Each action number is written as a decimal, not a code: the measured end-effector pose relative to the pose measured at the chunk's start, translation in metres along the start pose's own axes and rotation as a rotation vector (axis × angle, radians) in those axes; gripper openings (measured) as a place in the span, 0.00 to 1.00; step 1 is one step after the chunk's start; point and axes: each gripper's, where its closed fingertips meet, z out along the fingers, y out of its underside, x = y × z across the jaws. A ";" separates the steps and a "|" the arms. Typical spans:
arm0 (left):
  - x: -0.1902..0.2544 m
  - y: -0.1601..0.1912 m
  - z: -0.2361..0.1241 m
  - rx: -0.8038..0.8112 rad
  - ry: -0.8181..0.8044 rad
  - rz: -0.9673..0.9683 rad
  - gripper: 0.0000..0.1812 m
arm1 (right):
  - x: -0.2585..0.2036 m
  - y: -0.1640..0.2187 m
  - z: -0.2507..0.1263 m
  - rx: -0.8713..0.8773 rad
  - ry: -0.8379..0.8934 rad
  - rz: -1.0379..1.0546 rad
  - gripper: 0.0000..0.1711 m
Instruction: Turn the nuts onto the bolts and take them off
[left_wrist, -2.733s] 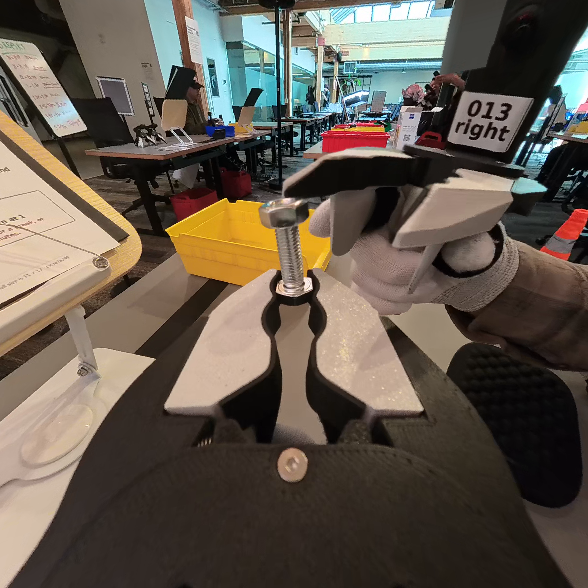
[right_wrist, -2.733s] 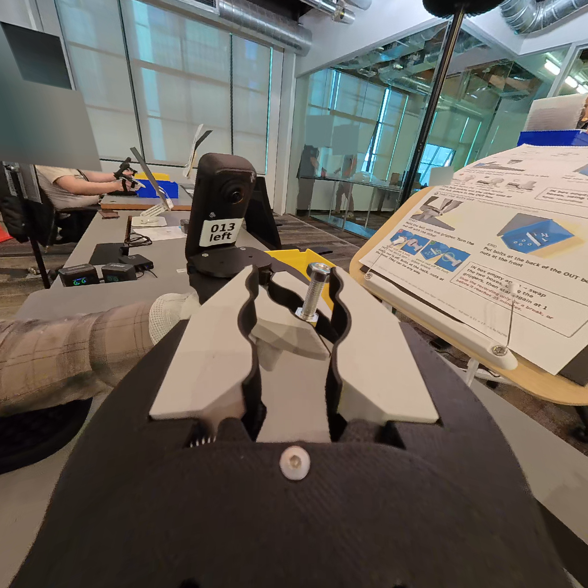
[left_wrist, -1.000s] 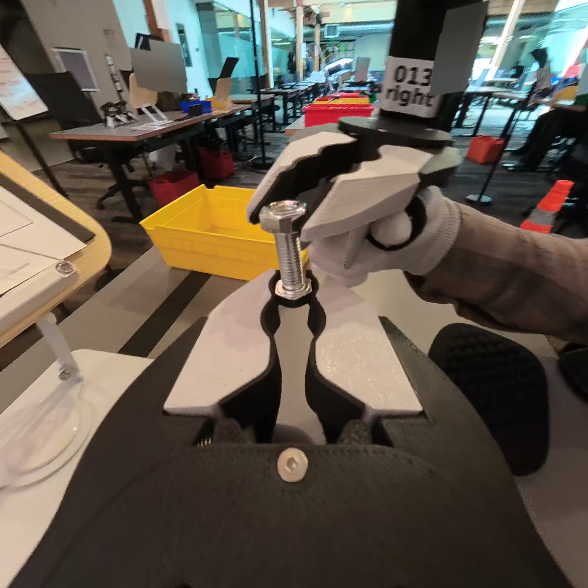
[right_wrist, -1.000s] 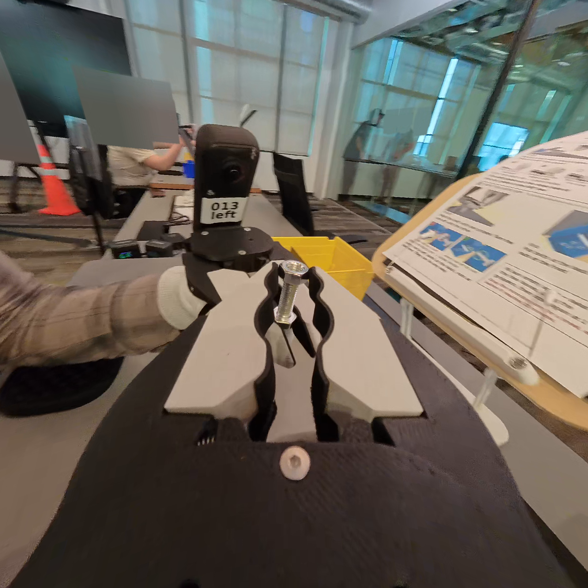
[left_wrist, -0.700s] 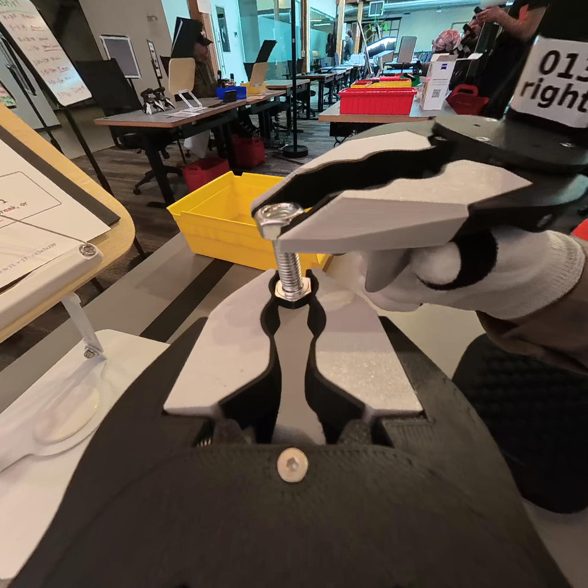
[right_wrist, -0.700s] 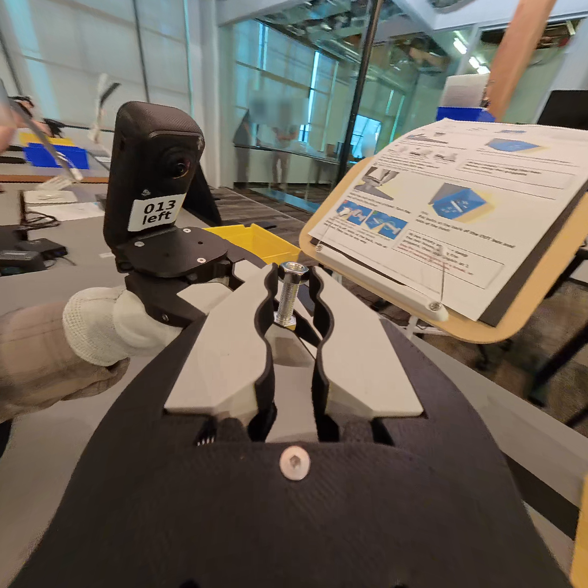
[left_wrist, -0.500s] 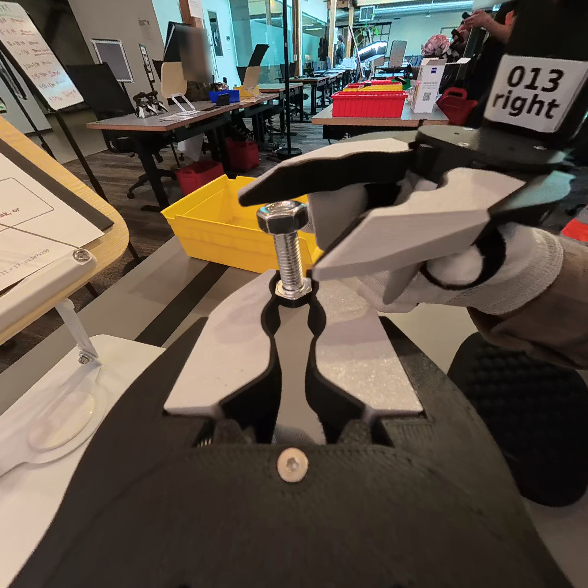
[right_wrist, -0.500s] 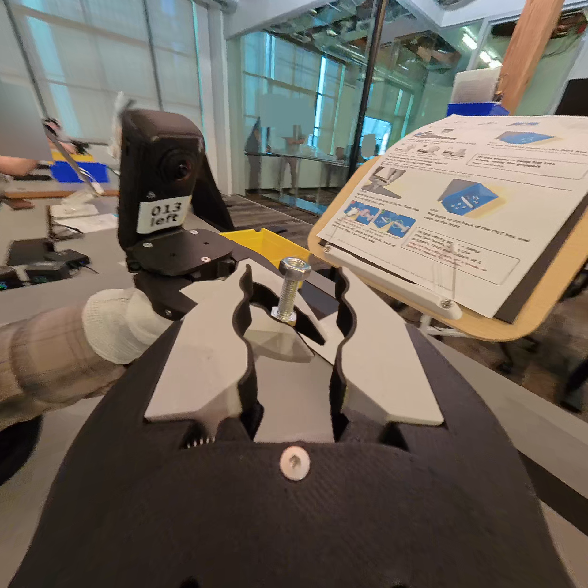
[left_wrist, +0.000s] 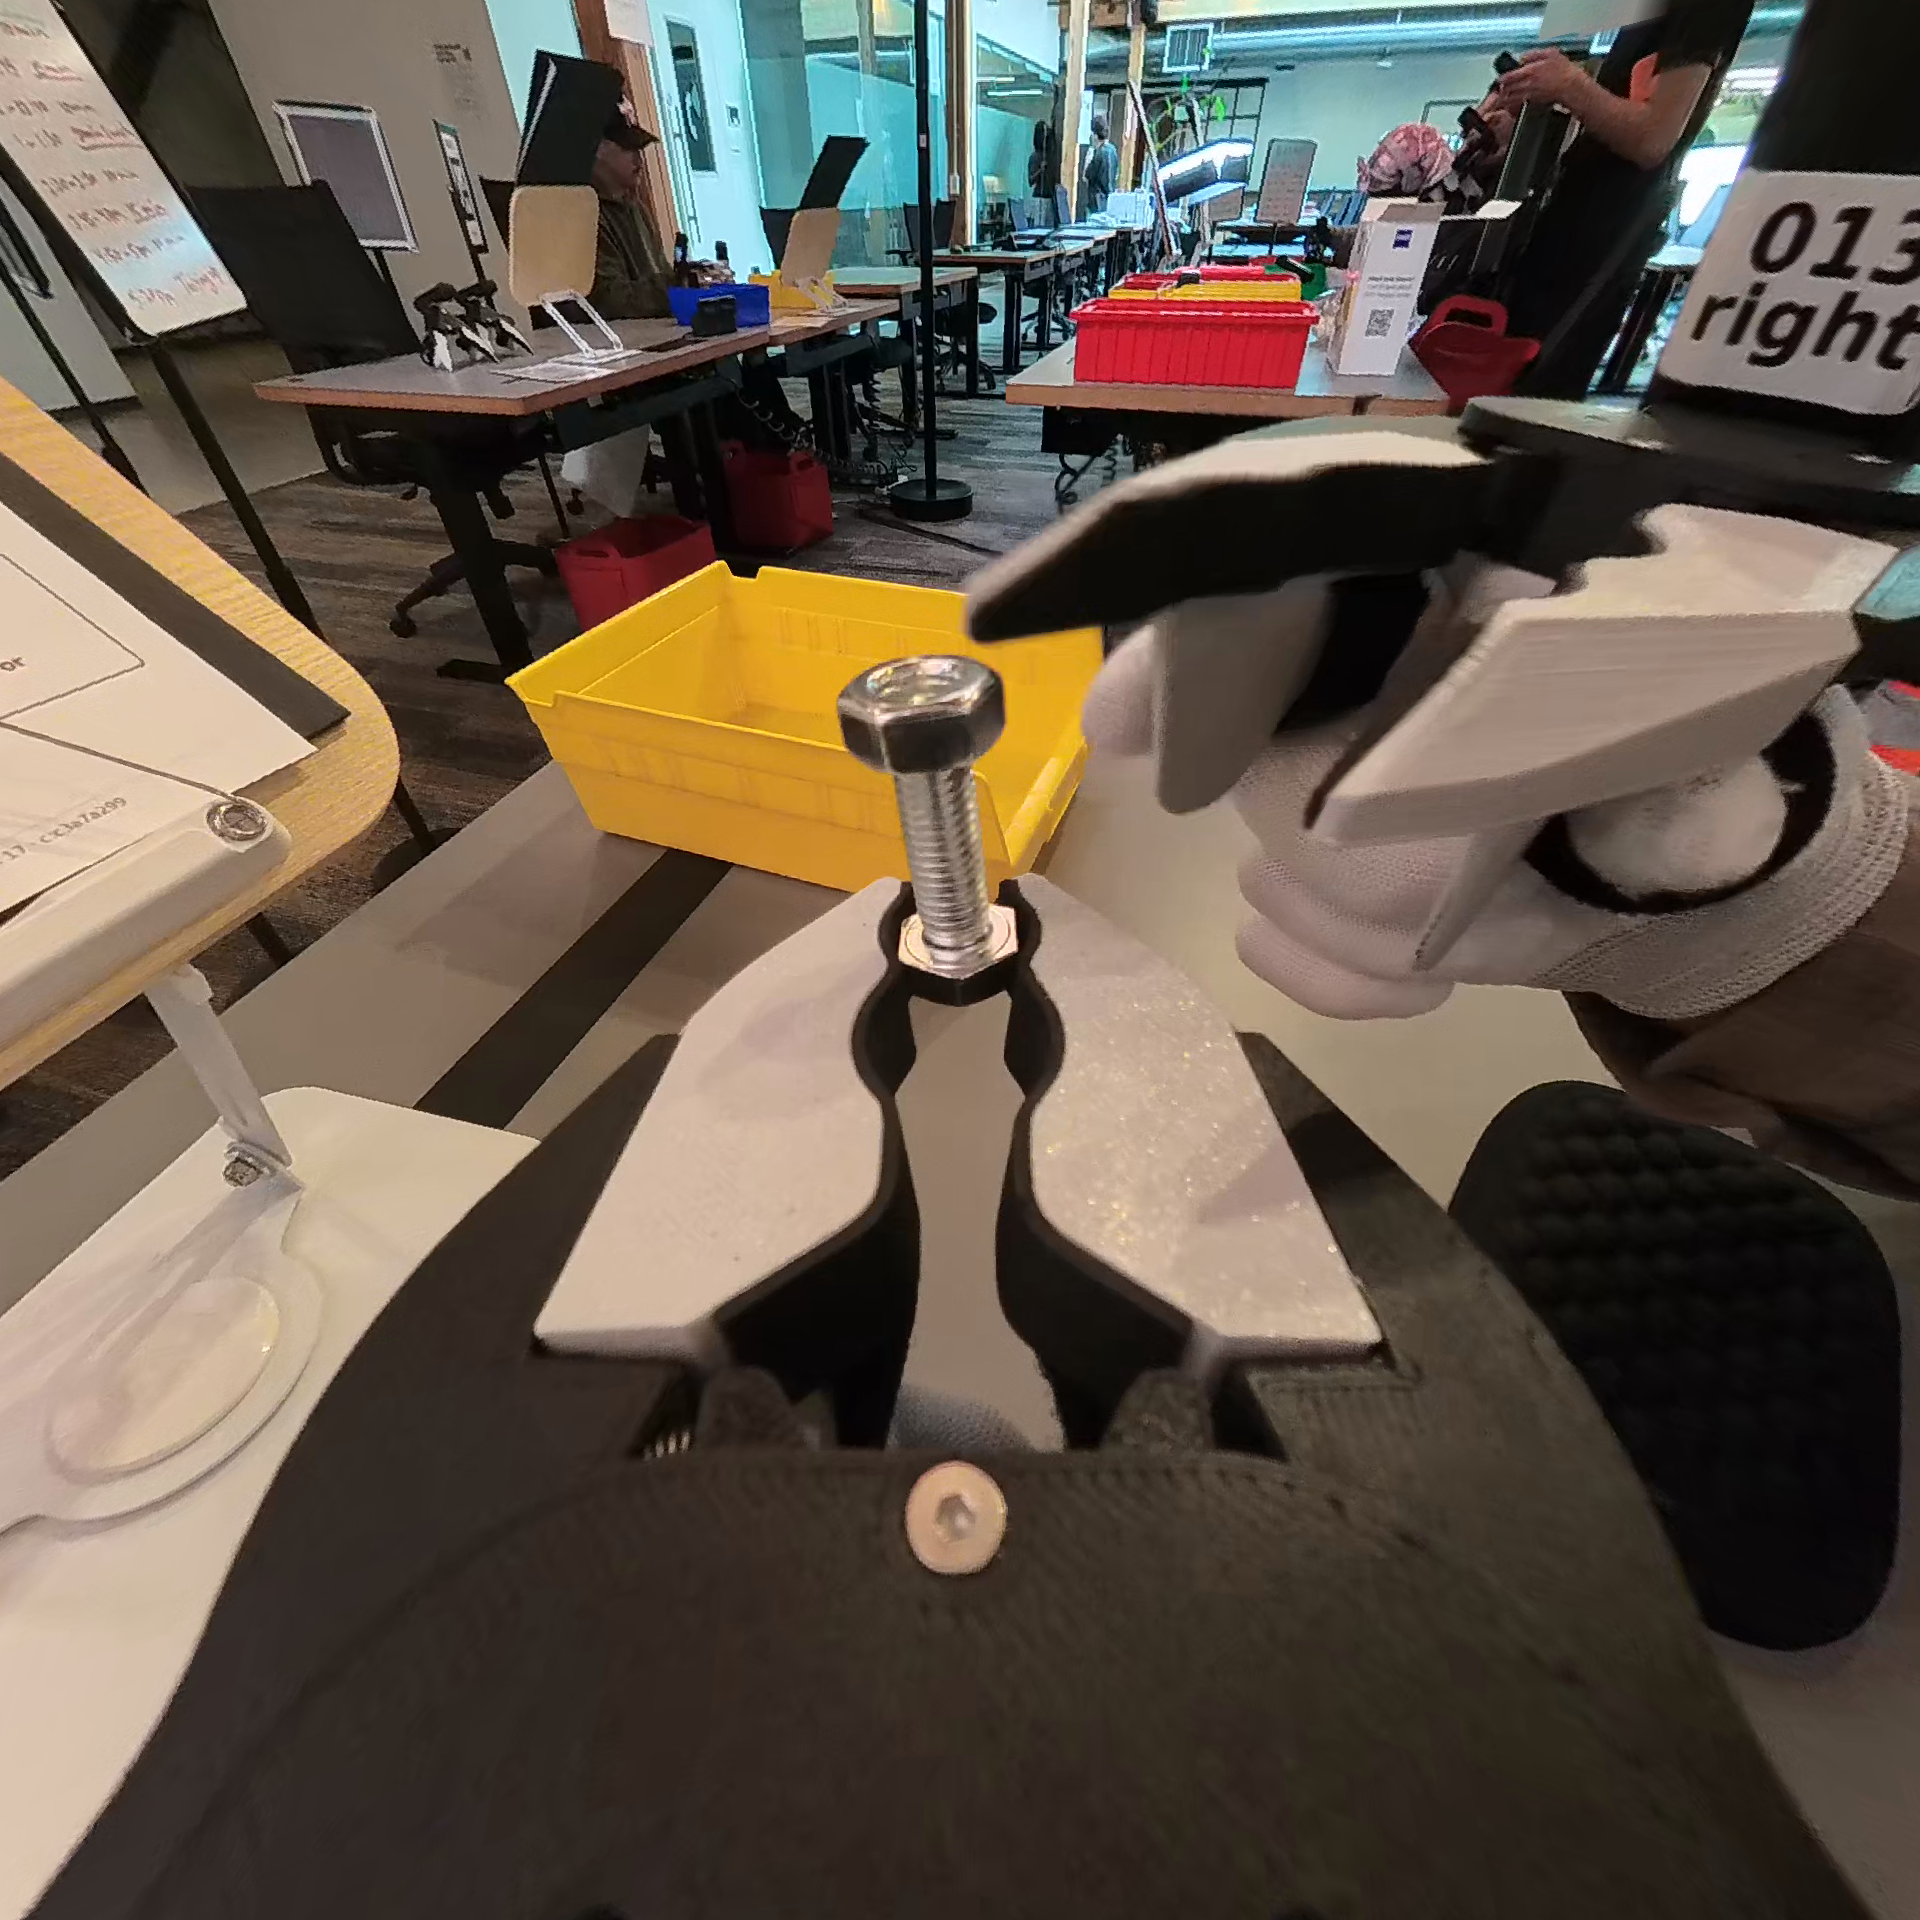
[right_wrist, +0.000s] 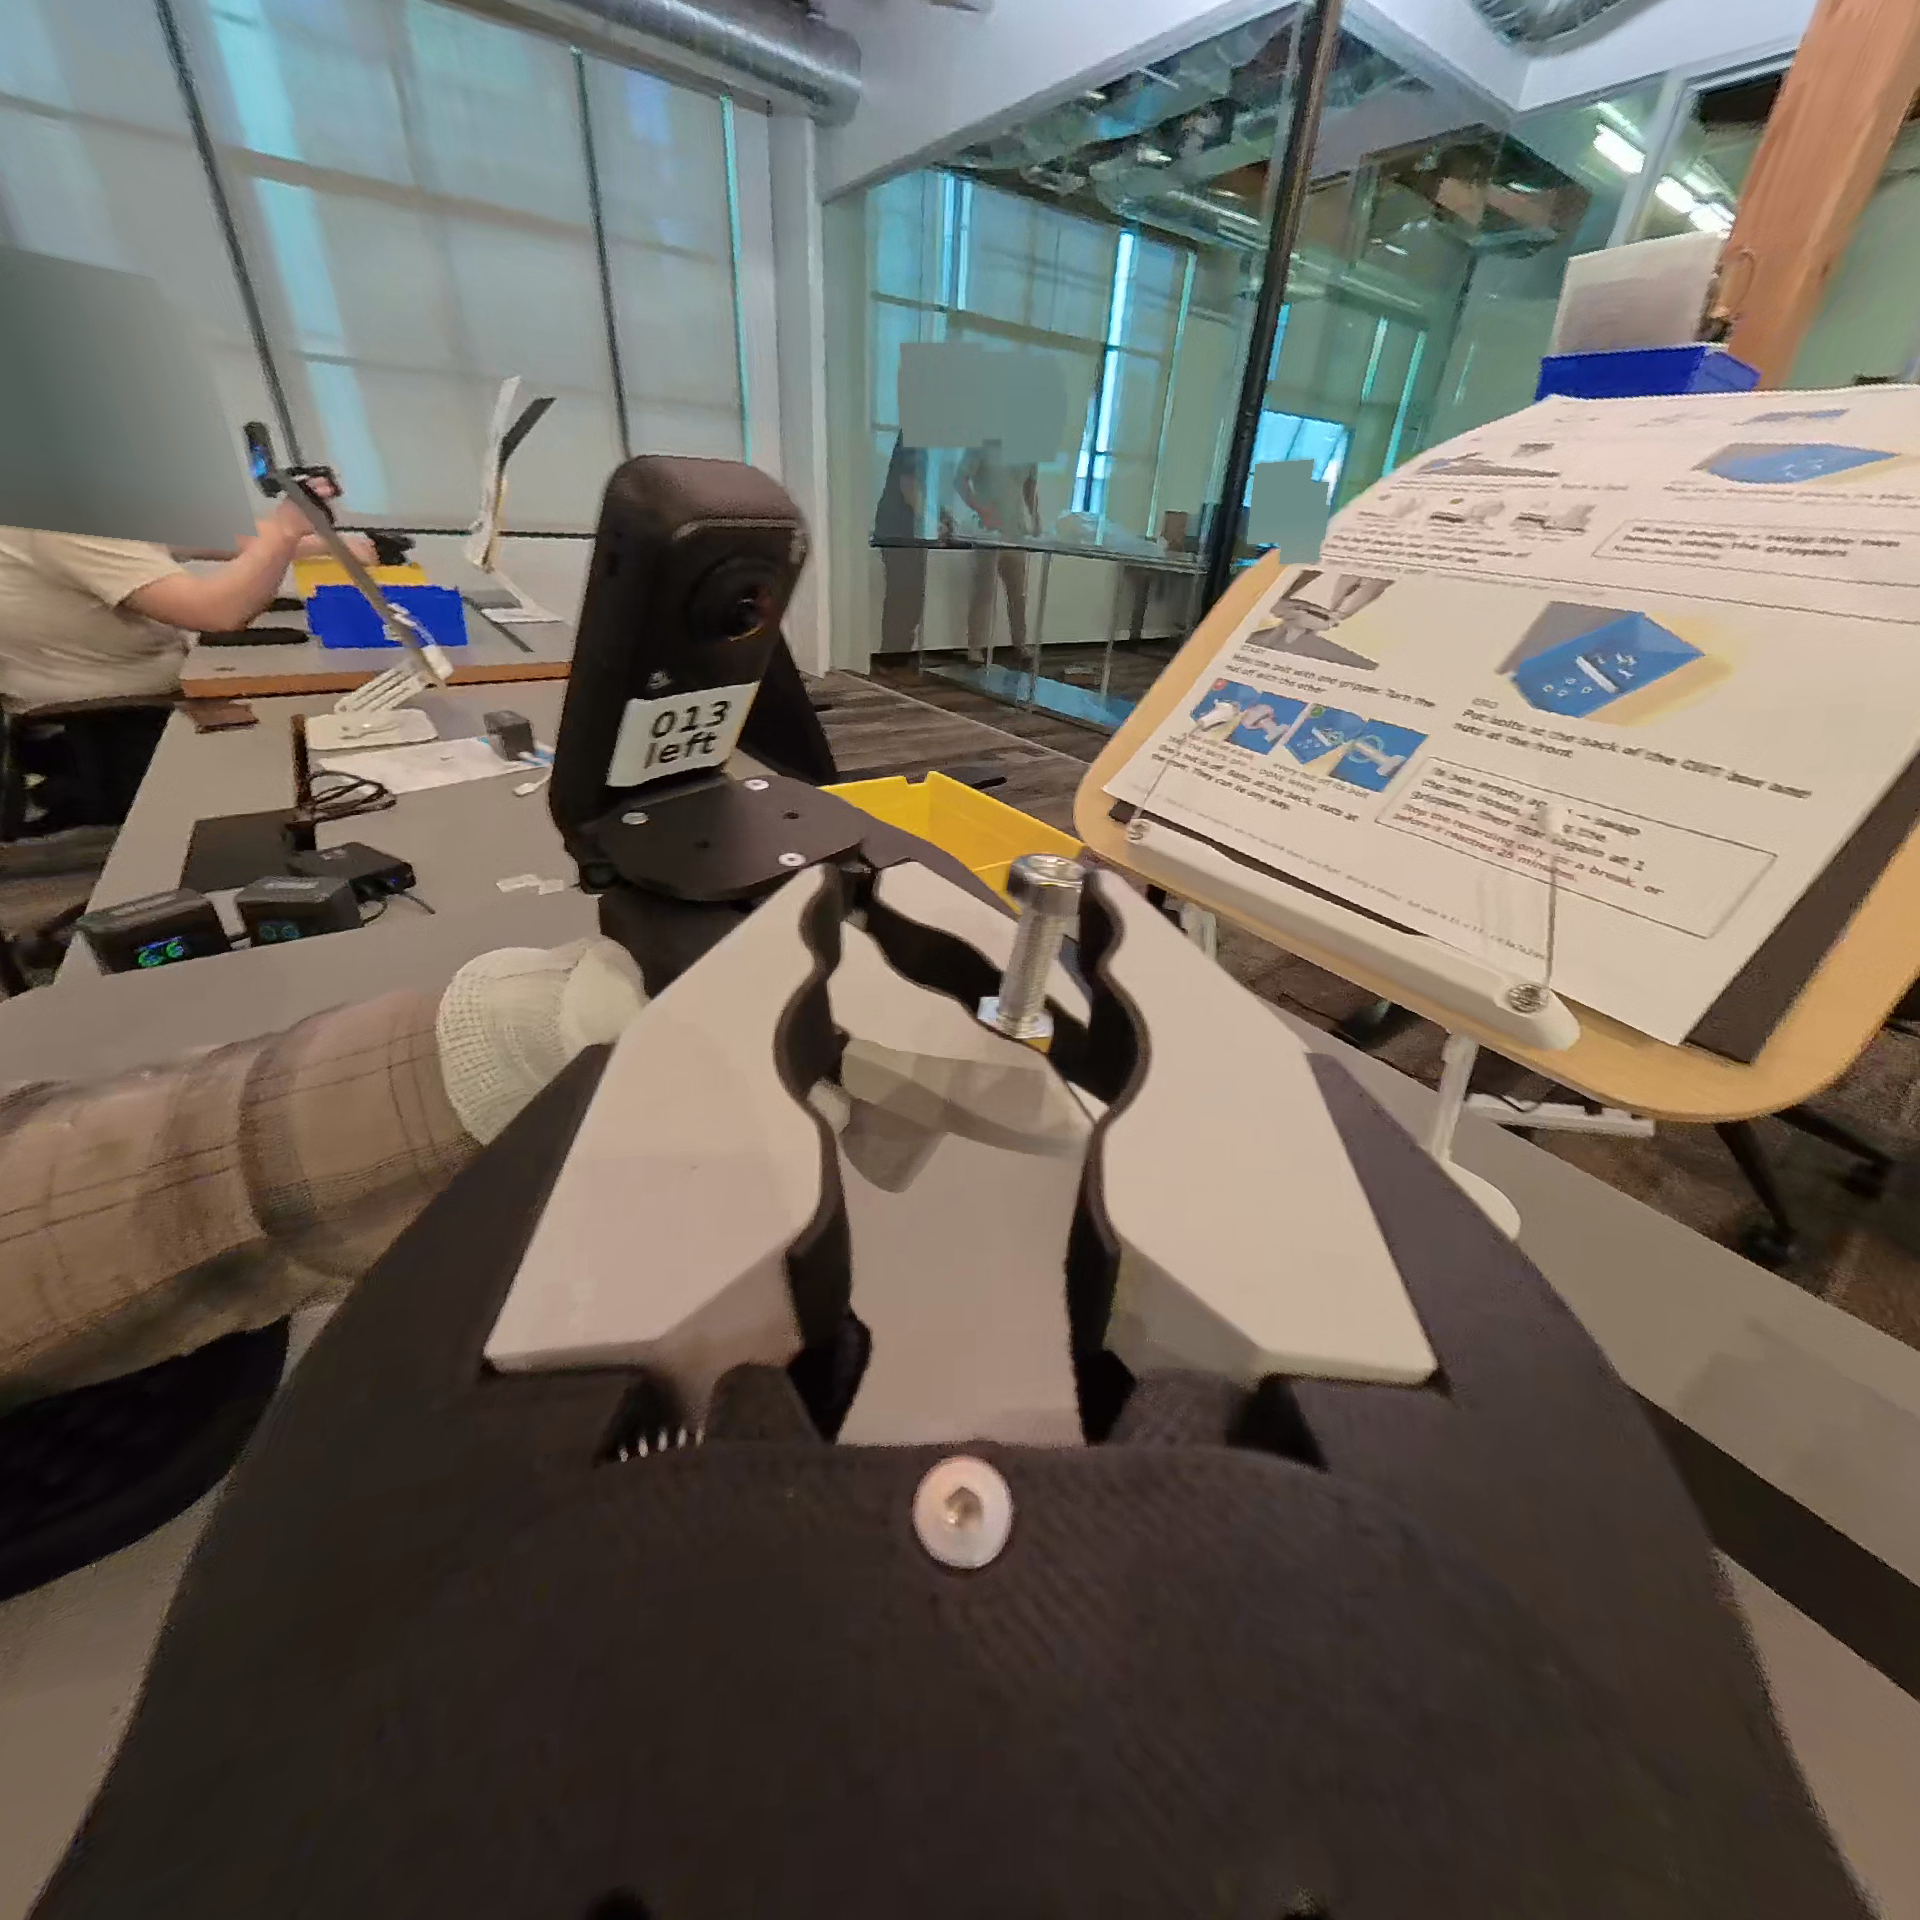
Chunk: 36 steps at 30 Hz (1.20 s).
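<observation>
A silver bolt (left_wrist: 940, 831) stands upright, head up, threaded into a hex nut (left_wrist: 956, 943). My left gripper (left_wrist: 956, 906) is shut on the nut at its tips and holds it above the grey table (left_wrist: 582, 935). My right gripper (left_wrist: 1148, 722) is open and empty, up and to the right of the bolt head, not touching it. In the right wrist view the bolt (right_wrist: 1034, 951) and nut (right_wrist: 1013, 1013) show just inside the right finger of my open right gripper (right_wrist: 961, 894), with the left gripper (right_wrist: 997, 1049) beneath them.
A yellow bin (left_wrist: 727, 748) sits behind the bolt. An instruction board on a white stand (right_wrist: 1558, 779) is at the table edge; its base (left_wrist: 156, 1299) is left of my left gripper. A black textured pad (left_wrist: 1683, 1351) lies at the right. Other desks and people are far behind. Left tips to right tips: about 6 centimeters.
My right gripper, shut around the bolt head one second ago, has opened and drawn back to the right. The left gripper still holds the nut with the bolt upright.
</observation>
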 end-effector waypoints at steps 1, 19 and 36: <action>0.000 0.000 0.000 0.001 0.002 0.000 0.08 | 0.004 0.002 0.001 -0.009 0.015 0.004 0.29; 0.002 0.000 0.001 0.000 0.005 -0.003 0.08 | -0.008 0.008 0.005 -0.059 -0.077 0.043 0.38; -0.003 -0.003 -0.005 0.019 0.000 -0.016 0.08 | -0.037 -0.007 -0.005 -0.005 -0.219 0.033 0.09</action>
